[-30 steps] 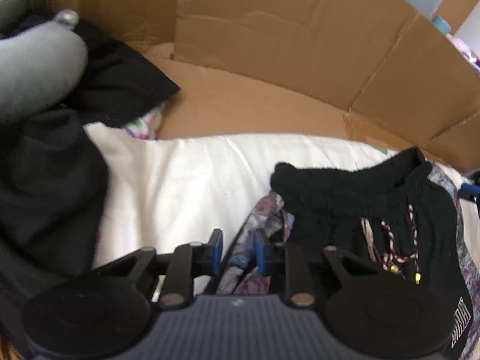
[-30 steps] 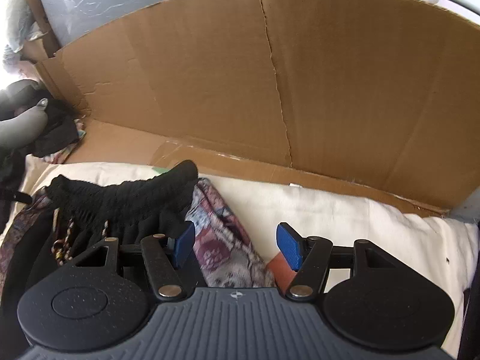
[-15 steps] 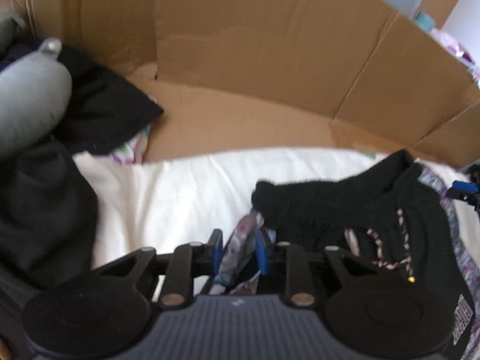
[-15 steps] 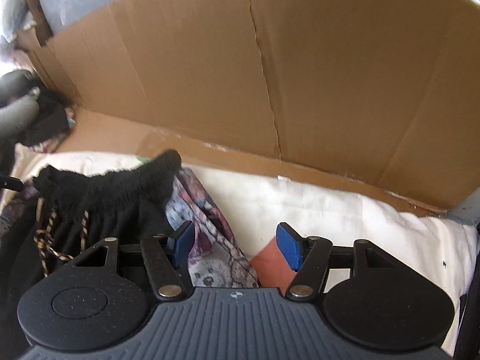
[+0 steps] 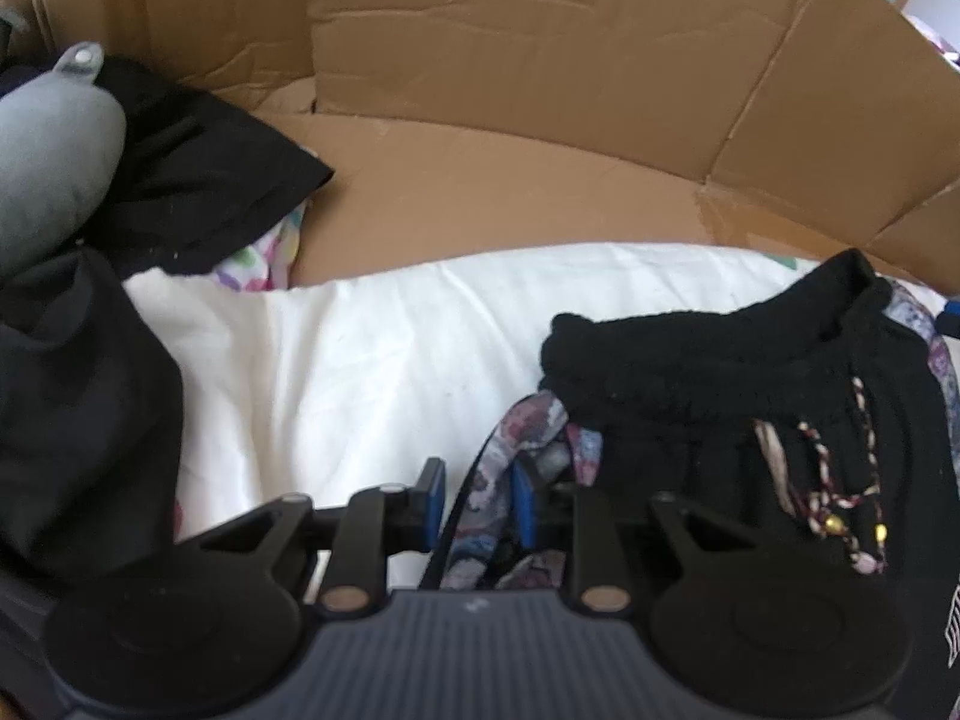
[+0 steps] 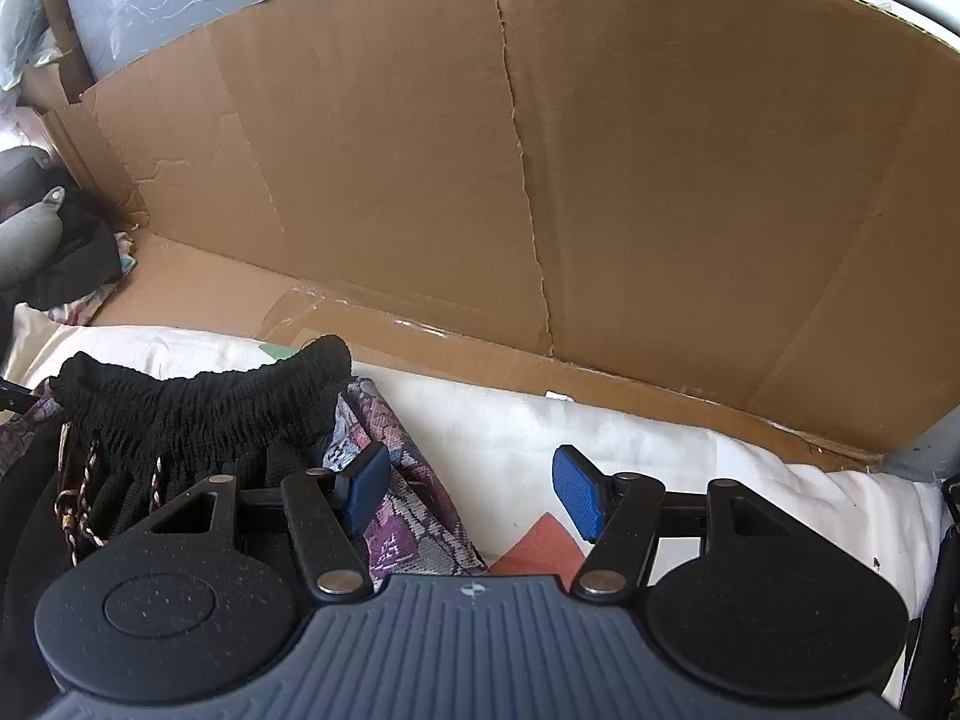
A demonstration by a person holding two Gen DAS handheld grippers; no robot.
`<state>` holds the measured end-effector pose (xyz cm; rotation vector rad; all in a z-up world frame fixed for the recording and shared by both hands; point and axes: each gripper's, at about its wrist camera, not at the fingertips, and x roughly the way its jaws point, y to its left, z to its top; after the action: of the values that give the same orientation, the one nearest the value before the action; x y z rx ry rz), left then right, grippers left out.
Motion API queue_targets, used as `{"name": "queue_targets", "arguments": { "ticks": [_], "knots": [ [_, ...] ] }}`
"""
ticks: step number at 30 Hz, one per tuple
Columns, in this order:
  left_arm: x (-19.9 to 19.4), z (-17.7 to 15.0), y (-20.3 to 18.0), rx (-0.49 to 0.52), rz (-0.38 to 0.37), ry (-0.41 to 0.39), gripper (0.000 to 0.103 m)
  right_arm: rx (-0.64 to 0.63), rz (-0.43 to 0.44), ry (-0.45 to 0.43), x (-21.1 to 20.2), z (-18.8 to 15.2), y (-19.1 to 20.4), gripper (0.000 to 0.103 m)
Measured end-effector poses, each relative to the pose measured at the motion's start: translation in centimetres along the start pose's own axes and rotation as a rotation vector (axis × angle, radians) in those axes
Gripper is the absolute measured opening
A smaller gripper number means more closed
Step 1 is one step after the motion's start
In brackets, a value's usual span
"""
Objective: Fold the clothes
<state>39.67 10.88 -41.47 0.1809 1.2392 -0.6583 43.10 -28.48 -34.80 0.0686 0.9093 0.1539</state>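
Black shorts (image 5: 708,384) with an elastic waistband and a braided drawstring (image 5: 840,480) lie on a patterned purple garment (image 5: 528,438) over a white sheet (image 5: 372,360). My left gripper (image 5: 477,501) is shut on a fold of the patterned garment. In the right wrist view the black shorts (image 6: 204,408) lie at left with the patterned garment (image 6: 402,492) beside them. My right gripper (image 6: 471,489) is open, its left pad over the patterned cloth, holding nothing.
A cardboard wall (image 6: 540,168) stands behind the sheet and also shows in the left wrist view (image 5: 540,60). A pile of dark clothes (image 5: 78,372) and a grey rounded object (image 5: 54,162) sit at left. An orange-red patch (image 6: 540,546) shows under my right gripper.
My left gripper has kept its hold on the patterned cloth while the view shifted a little. My right gripper stayed open, swayed slightly and came back near the garment's right edge.
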Motion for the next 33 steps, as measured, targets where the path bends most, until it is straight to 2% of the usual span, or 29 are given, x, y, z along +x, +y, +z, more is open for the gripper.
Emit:
{"name": "queue_targets", "arguments": {
  "ticks": [6, 14, 15, 18, 24, 27, 29, 31, 33],
  "knots": [
    [-0.9, 0.4, 0.7, -0.021, -0.047, -0.042, 0.026, 0.012, 0.006, -0.019, -0.2, 0.4, -0.3, 0.064],
    [0.8, 0.3, 0.5, -0.029, -0.042, 0.001, 0.026, 0.029, 0.014, -0.006, 1.5, 1.2, 0.2, 0.064],
    [1.0, 0.3, 0.3, -0.026, -0.041, 0.003, 0.024, 0.03, 0.019, -0.001, 1.8, 1.2, 0.3, 0.064],
    [1.1, 0.3, 0.3, -0.029, -0.028, 0.002, 0.012, 0.018, 0.027, 0.017, 2.7, 1.2, 0.9, 0.064],
    [0.0, 0.6, 1.0, -0.02, -0.012, -0.035, 0.005, -0.02, 0.021, 0.084, 5.2, 0.5, 1.7, 0.063],
    [-0.2, 0.7, 1.2, -0.022, 0.001, -0.047, 0.005, -0.04, 0.028, 0.093, 5.7, 0.2, 1.9, 0.051],
    [-0.1, 0.7, 1.2, -0.018, 0.014, -0.044, 0.005, -0.07, 0.028, 0.093, 5.6, 0.3, 2.4, 0.024],
    [0.1, 0.7, 1.3, -0.022, 0.029, -0.038, 0.005, -0.101, 0.027, 0.093, 5.4, 0.4, 2.8, 0.011],
    [0.4, 0.7, 1.4, -0.028, 0.04, -0.033, 0.005, -0.117, 0.008, 0.082, 5.0, 0.6, 3.0, 0.008]
  ]
}}
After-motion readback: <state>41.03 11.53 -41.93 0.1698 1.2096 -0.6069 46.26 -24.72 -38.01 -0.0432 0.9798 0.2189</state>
